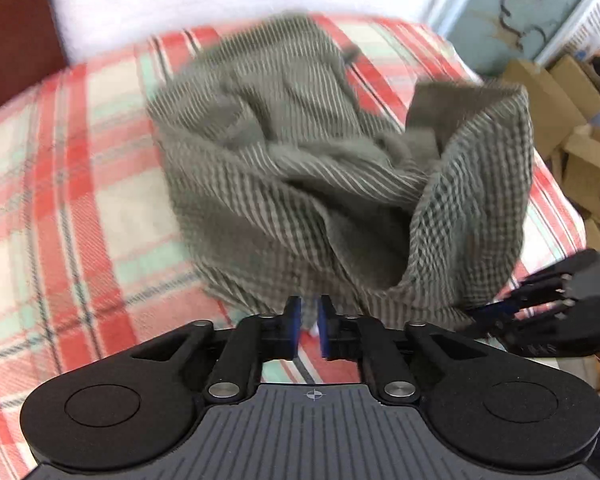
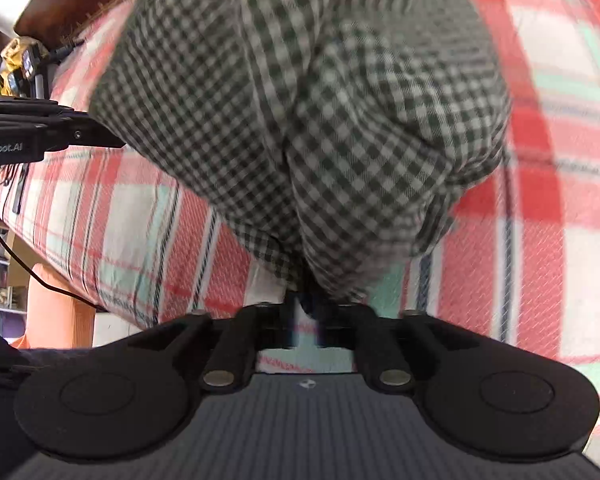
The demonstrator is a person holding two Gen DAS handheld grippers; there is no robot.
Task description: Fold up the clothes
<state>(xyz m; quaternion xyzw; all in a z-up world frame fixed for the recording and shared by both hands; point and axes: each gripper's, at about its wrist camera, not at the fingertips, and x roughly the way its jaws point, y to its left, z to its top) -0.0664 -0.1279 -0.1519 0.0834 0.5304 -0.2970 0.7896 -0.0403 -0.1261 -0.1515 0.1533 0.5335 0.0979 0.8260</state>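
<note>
Both black two-finger grippers, left [image 1: 309, 316] and right [image 2: 306, 312], clenched on bunched green-white gingham garment [image 1: 300, 168], lifted over red plaid bedcover [image 1: 60, 200]; spreading flat needed next.

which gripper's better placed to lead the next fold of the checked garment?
Probably right: the right gripper pinches the checked garment with a lifted bunch; the left gripper grips only a thin edge.

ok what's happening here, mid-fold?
A person is working a checked garment with two handheld grippers over a bed with a plaid sheet. The left gripper pinches the near edge of the cloth; the right gripper grips another bunch of it. The garment is crumpled and partly lifted, not yet folded flat. Both views are motion-blurred.
</note>
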